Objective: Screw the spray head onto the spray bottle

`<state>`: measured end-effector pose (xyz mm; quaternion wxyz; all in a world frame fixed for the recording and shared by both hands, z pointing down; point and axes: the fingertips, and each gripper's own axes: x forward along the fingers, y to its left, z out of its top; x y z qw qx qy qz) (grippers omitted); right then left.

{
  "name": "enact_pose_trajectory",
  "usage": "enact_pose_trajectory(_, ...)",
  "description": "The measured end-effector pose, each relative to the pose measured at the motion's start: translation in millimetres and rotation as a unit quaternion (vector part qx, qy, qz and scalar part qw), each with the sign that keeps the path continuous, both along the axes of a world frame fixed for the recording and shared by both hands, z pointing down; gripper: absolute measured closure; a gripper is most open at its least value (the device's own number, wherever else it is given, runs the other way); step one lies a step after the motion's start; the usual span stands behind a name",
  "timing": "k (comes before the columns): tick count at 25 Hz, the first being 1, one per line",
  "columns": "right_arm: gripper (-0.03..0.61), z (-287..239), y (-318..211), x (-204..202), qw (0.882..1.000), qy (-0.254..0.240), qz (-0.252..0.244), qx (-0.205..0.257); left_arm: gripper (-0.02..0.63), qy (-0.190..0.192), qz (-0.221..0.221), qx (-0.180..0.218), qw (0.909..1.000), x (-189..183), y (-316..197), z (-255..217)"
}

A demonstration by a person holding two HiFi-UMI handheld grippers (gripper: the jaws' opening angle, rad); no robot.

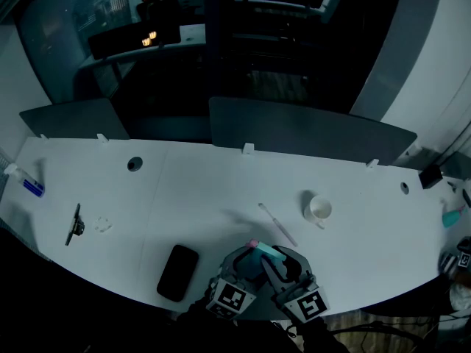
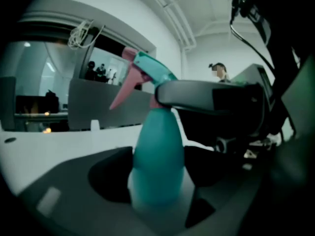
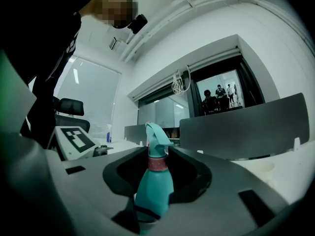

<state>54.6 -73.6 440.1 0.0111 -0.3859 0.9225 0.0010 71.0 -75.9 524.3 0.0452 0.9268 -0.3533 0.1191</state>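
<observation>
A teal spray bottle (image 1: 263, 254) with a teal spray head and pink trigger stands upright between both grippers at the near edge of the white table (image 1: 206, 190). In the left gripper view the bottle body (image 2: 158, 156) fills the gap between the jaws of my left gripper (image 2: 157, 198), which close on its lower part. My right gripper (image 3: 157, 181) has its jaws round the pink collar (image 3: 157, 163) under the spray head (image 3: 156, 137). One right finger (image 2: 206, 96) crosses the neck in the left gripper view. In the head view, left gripper (image 1: 246, 265) and right gripper (image 1: 285, 265) sit side by side.
A black phone (image 1: 178, 272) lies left of the grippers. A white cup (image 1: 318, 209) and a thin stick (image 1: 277, 224) lie beyond them. A black clip (image 1: 73, 225) and a small bottle (image 1: 26, 184) are far left. Grey dividers (image 1: 309, 134) line the table's back.
</observation>
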Motion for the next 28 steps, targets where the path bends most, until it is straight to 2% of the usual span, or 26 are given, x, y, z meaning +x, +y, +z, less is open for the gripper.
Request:
enact_pose_trajectory(3, 0.448, 1.1, 1.1, -2.7, 1.000, -0.004, 0.006, 0.000, 0.284, -0.006, -0.125, 0.019, 0.9919, -5.9, 1.2, 1.8)
enact_pose_trajectory(4, 0.448, 1.6, 1.5, -3.4, 1.000, -0.004, 0.007, -0.001, 0.284, -0.012, -0.143, 0.021, 0.9895, -6.4, 2.1, 2.6)
enact_pose_trajectory(5, 0.448, 1.8, 1.7, -3.1, 1.000, -0.003, 0.007, -0.002, 0.284, -0.020, -0.139, 0.021, 0.9899, -6.2, 3.1, 2.6)
enact_pose_trajectory(8, 0.448, 2.5, 2.4, -3.5, 1.000, 0.004, -0.002, -0.002, 0.274, -0.039, -0.060, 0.025, 0.9972, -10.3, 4.6, 3.2)
enact_pose_trajectory(9, 0.448, 2.5, 2.3, -5.1, 1.000, 0.006, -0.008, -0.002, 0.240, -0.035, -0.030, 0.019, 0.9988, -12.9, 4.0, 5.4)
enact_pose_trajectory(11, 0.448, 1.8, 1.6, -8.2, 1.000, 0.006, -0.014, -0.003, 0.233, -0.021, 0.034, 0.002, 0.9992, -13.3, 3.4, 7.5)
enact_pose_trajectory(12, 0.448, 1.3, 1.1, -8.7, 1.000, 0.003, -0.014, -0.004, 0.242, -0.015, 0.062, -0.003, 0.9980, -11.2, 3.5, 6.5)
enact_pose_trajectory(13, 0.448, 0.9, 0.5, -8.2, 1.000, 0.000, -0.012, -0.006, 0.288, -0.011, 0.079, -0.006, 0.9968, -8.5, 3.4, 5.3)
enact_pose_trajectory(14, 0.448, 0.6, 0.0, -6.6, 1.000, -0.001, -0.010, -0.006, 0.289, -0.010, 0.083, -0.004, 0.9965, -5.9, 3.1, 4.4)
enact_pose_trajectory(15, 0.448, 0.5, -0.2, -4.5, 1.000, -0.001, -0.008, -0.006, 0.290, -0.009, 0.073, 0.000, 0.9973, -4.0, 2.9, 4.0)
enact_pose_trajectory(17, 0.448, 1.3, 0.0, -1.6, 1.000, 0.001, -0.002, -0.005, 0.291, -0.007, 0.012, 0.013, 0.9998, -3.4, 2.5, 2.9)
enact_pose_trajectory(19, 0.448, 1.6, 0.3, -1.5, 1.000, -0.002, 0.003, -0.004, 0.291, -0.003, -0.074, 0.020, 0.9970, -5.6, 2.3, 1.2)
enact_pose_trajectory(20, 0.448, 1.6, 0.5, -1.4, 1.000, -0.006, 0.007, -0.005, 0.291, -0.002, -0.103, 0.021, 0.9944, -6.3, 2.7, 0.7)
enact_pose_trajectory(21, 0.448, 1.6, 0.8, -0.9, 1.000, -0.010, 0.010, -0.007, 0.290, -0.003, -0.113, 0.022, 0.9934, -6.5, 3.2, 0.8)
enact_pose_trajectory(22, 0.448, 1.6, 1.2, 0.0, 1.000, -0.012, 0.012, -0.009, 0.290, -0.006, -0.104, 0.024, 0.9943, -6.7, 3.8, 1.0)
enact_pose_trajectory(24, 0.448, 2.3, 2.6, 0.6, 1.000, -0.007, 0.007, -0.009, 0.275, -0.011, -0.055, 0.023, 0.9982, -9.4, 3.9, 0.2)
enact_pose_trajectory(25, 0.448, 2.7, 3.0, 0.2, 1.000, -0.004, 0.002, -0.008, 0.239, -0.009, -0.026, 0.014, 0.9995, -10.5, 2.5, 0.7)
enact_pose_trajectory(28, 0.448, 1.6, 1.4, -2.6, 1.000, 0.004, -0.011, -0.002, 0.232, 0.004, 0.065, -0.025, 0.9975, -5.9, 0.0, 5.6)
